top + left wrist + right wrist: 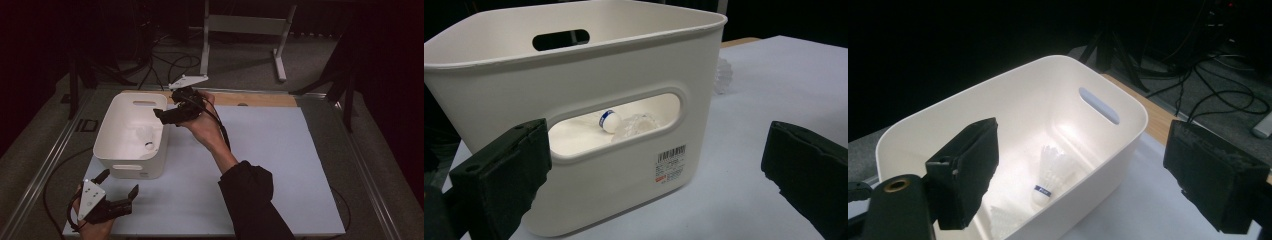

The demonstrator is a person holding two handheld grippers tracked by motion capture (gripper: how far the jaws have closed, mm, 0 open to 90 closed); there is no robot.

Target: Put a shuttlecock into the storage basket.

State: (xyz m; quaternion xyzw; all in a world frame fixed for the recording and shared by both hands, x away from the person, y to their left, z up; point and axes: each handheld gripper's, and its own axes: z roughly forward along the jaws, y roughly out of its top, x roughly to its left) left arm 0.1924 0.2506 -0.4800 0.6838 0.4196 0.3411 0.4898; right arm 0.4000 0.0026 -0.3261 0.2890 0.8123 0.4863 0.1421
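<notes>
**Pale desk, shuttlecock in the bin**

Pale desk (260, 165) under dim light: a shuttlecock (1050, 175) lies inside the white bin (131, 136). Just above the bin's right rim, the right hand-held gripper (167, 115) has its jaws spread, nothing between them. Near the bin's front, the left hand-held gripper (119, 189) is likewise spread and empty.

The bin (1108, 150) under the right tool (1083, 175) is smooth cream plastic with a soft sheen and a paper barcode label (670, 162) on its wall. The shuttlecock (1053, 172) inside has white feathers and a glossy cork-shaped tip with a blue band. Both tools' pads (504, 175) look like matt, rough black foam. The counter (265, 165) carries a matt pale sheet, with a bare wood strip (260, 99) beyond the right tool.
</notes>
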